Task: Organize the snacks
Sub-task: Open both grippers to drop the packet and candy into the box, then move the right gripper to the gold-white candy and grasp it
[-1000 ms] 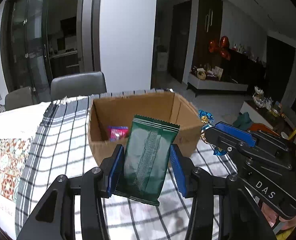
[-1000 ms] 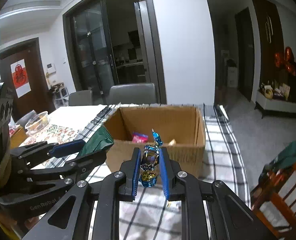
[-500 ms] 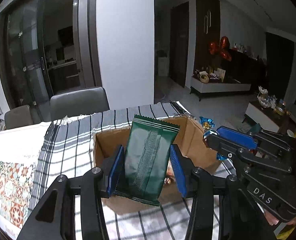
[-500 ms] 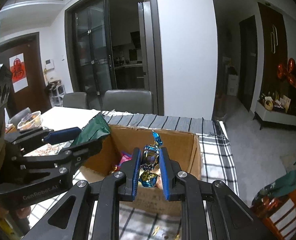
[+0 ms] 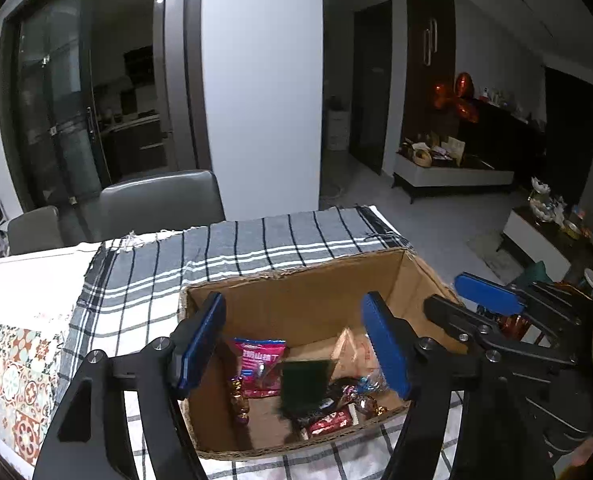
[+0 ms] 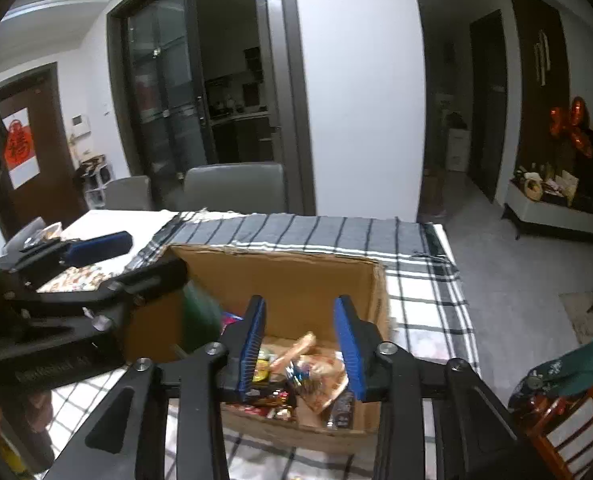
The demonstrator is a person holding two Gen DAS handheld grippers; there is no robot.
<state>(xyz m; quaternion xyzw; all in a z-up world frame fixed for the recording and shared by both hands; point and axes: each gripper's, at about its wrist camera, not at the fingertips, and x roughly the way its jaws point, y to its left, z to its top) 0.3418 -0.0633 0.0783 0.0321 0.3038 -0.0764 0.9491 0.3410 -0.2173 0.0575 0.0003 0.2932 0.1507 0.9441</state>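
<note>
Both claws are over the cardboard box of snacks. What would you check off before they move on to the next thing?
1. Left gripper empty: ok, jaws have just been opening, nothing between the pads.
2. Right gripper empty: ok, jaws have just been opening, pads clear of any snack.
3. Green packet inside the cardboard box: ok, though blurred.
4. Blue-wrapped candy in the box: ok, among the other wrappers.
5. Box upright on the checked cloth: ok.
6. More snacks left outside the box: cannot tell.
</note>
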